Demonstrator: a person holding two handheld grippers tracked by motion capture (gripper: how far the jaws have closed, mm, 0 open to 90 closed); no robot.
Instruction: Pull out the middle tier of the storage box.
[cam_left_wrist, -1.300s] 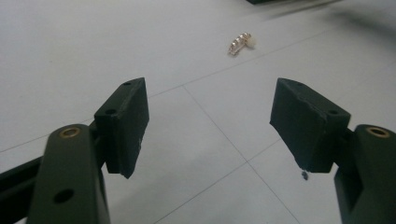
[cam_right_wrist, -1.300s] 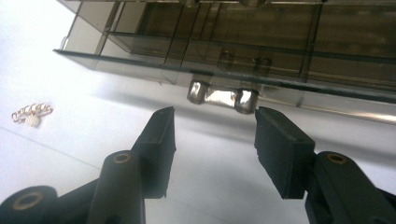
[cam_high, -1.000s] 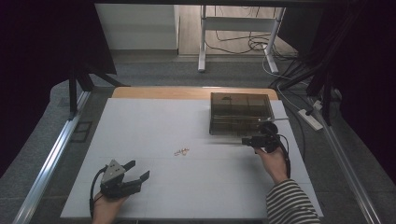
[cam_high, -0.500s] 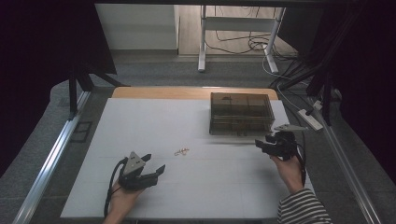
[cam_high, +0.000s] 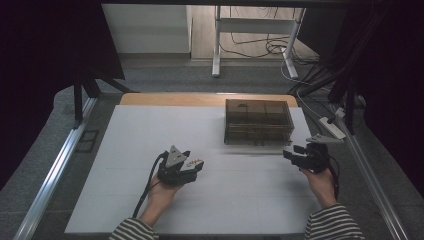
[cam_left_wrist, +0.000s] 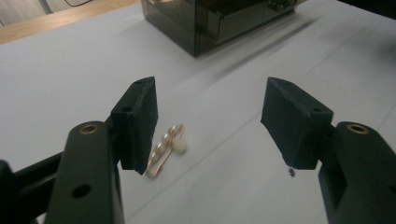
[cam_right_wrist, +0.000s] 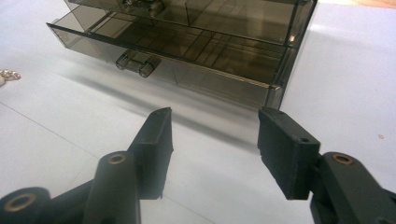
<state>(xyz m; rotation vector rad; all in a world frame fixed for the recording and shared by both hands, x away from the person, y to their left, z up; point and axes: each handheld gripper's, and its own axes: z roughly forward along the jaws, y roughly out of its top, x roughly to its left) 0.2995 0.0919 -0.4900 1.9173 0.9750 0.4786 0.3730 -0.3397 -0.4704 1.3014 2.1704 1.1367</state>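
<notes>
A smoked drawer box (cam_high: 258, 121) stands far right, drawer (cam_right_wrist: 154, 56) pulled out. My left gripper (cam_left_wrist: 210, 123), jaws unclenched and just closing, straddles the gold clip (cam_left_wrist: 164, 148). My right gripper (cam_right_wrist: 212, 144) is released and empty.

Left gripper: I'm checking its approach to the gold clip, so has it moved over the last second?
Yes. The left gripper has travelled right and up the white mat, closer to the smoky drawer box, jaws closing around the gold clip.

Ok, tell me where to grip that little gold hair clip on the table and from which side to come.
Grip the gold hair clip across its narrow width at the middle, coming straight down from above. It lies flat on the white table, long and thin, so only its two long edges offer the pads a hold. The left gripper is open with the clip by its left pad.
</notes>
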